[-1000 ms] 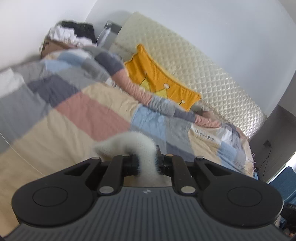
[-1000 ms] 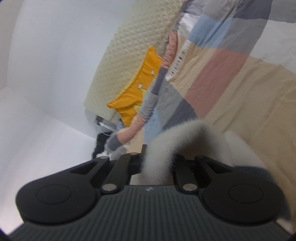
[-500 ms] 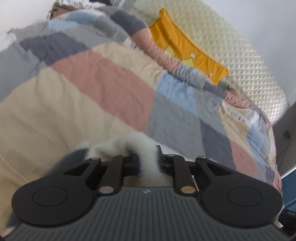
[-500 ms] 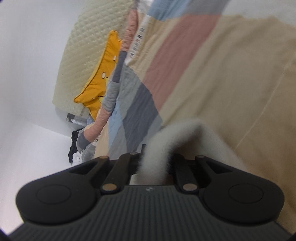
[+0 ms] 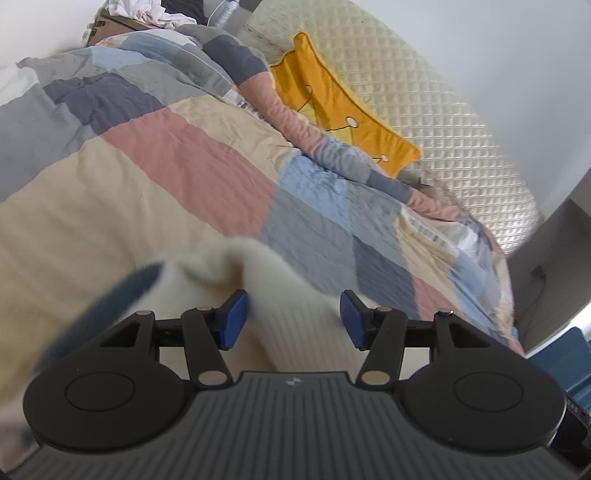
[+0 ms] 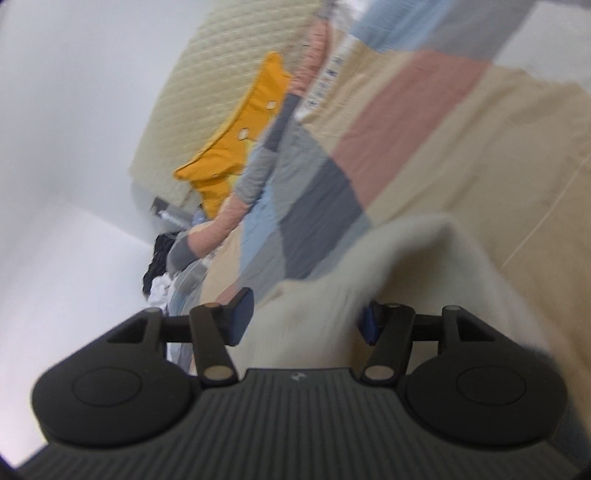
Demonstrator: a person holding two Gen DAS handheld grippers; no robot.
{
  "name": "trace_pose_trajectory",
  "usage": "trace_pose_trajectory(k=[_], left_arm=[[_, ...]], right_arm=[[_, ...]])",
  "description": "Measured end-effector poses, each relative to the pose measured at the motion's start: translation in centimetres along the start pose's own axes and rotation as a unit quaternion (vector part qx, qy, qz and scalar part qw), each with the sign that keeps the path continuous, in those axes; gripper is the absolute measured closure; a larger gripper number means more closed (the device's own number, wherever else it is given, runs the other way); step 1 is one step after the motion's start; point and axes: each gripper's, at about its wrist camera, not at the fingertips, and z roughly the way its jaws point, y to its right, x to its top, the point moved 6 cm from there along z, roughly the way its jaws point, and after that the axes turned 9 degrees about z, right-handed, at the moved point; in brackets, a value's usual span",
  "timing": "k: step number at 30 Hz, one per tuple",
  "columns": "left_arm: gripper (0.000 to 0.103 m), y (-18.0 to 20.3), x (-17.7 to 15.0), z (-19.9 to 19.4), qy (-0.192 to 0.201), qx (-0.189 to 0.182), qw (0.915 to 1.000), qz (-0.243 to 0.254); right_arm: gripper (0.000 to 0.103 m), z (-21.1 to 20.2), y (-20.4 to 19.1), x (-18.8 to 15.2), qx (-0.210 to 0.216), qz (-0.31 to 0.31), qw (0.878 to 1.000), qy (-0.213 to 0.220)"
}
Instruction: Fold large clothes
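Observation:
A cream fleecy garment (image 5: 280, 295) with a dark blue part at its left lies bunched on the patchwork quilt (image 5: 155, 177). My left gripper (image 5: 293, 319) is low over it, jaws opening, blue pads apart, with the cream cloth loose between them. In the right wrist view the same cream garment (image 6: 369, 280) rises in a hump between the spread fingers of my right gripper (image 6: 306, 319), whose jaws are also opening. Neither pair of pads presses on the cloth.
A yellow crown-shaped cushion (image 5: 343, 107) leans on the quilted cream headboard (image 5: 443, 122). A heap of clothes (image 5: 147, 11) lies on a box beyond the bed. A dark wall with a socket (image 5: 539, 273) stands at the right.
Both grippers were shut on the cream garment and have opened, letting it go. Both sank toward the quilt, and the cloth has slumped between the fingers.

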Motion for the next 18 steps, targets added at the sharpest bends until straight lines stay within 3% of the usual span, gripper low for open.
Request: trace_pose_trajectory(k=[4, 11, 14, 18], left_arm=[[0.042, 1.2, -1.9, -2.5, -0.009, -0.002, 0.9997, 0.023], [0.042, 3.3, -4.6, -4.2, -0.042, -0.005, 0.9956, 0.084], [0.042, 4.1, -6.0, -3.8, -0.064, 0.002, 0.9907, 0.120], [0.042, 3.9, -6.9, -2.2, -0.088, 0.019, 0.9875, 0.130]], right_arm=[[0.043, -0.9, -1.6, -2.5, -0.033, -0.073, 0.996, -0.030], [0.043, -2.6, -3.5, -7.0, -0.072, -0.166, 0.983, -0.045], [0.043, -2.4, -4.1, -9.2, -0.099, -0.221, 0.969, -0.057], [0.047, -1.3, -4.0, -10.4, -0.150, -0.295, 0.943, -0.044]])
